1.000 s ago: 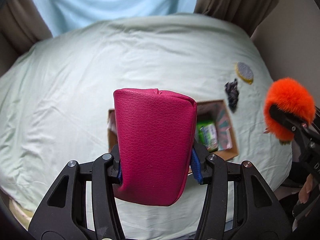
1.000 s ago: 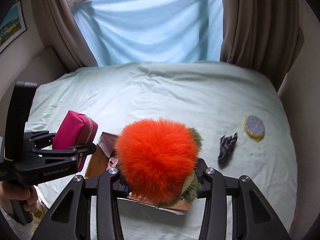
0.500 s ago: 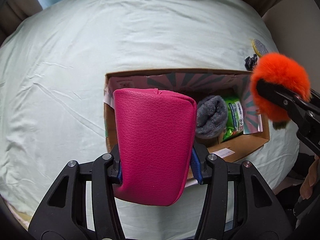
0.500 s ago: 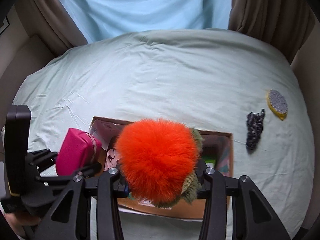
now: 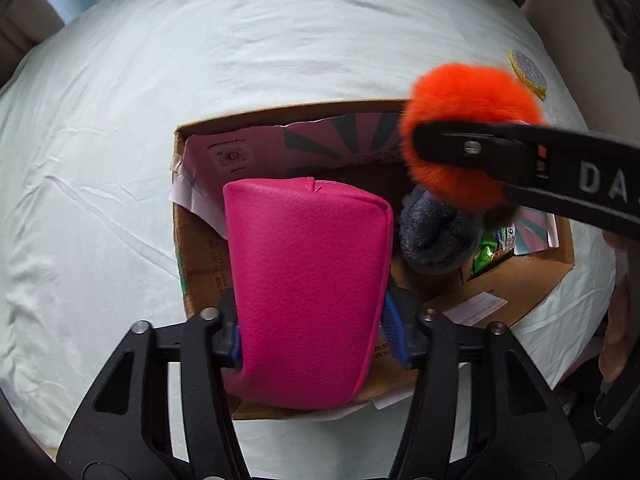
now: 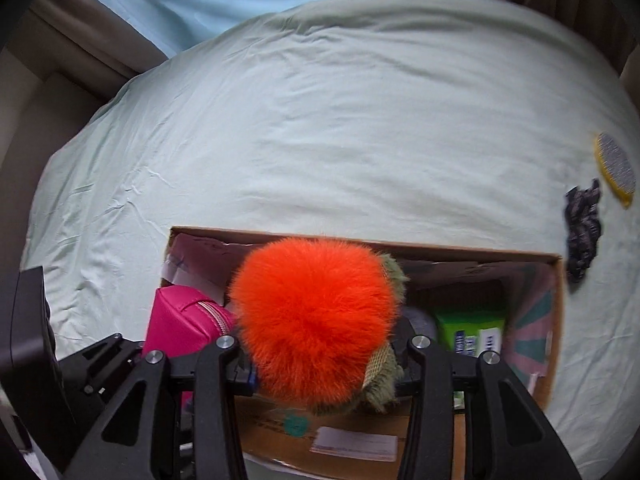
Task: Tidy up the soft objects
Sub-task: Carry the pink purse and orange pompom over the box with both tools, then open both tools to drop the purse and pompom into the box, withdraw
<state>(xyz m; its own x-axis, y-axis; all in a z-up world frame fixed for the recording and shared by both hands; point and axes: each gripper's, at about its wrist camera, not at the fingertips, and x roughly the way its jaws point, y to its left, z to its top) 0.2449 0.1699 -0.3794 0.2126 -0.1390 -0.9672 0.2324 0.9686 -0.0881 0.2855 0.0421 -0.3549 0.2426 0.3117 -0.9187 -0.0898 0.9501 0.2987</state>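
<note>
Directly above the cardboard box (image 5: 516,296), the left gripper (image 5: 312,328) (jaws just opening) barely cradles the upright pink pouch (image 5: 308,292), long axis vertical.

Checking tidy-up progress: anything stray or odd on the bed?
Two soft items lie outside the cardboard box, near the bed's right edge: a dark patterned cloth scrap, crumpled, and a round yellow-rimmed pad beside it. Nothing looks spilled or damaged.

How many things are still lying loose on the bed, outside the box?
2: a dark scrunchie and a round yellow-rimmed pad, both on the sheet past the box's right end. More may lie out of view.
</note>
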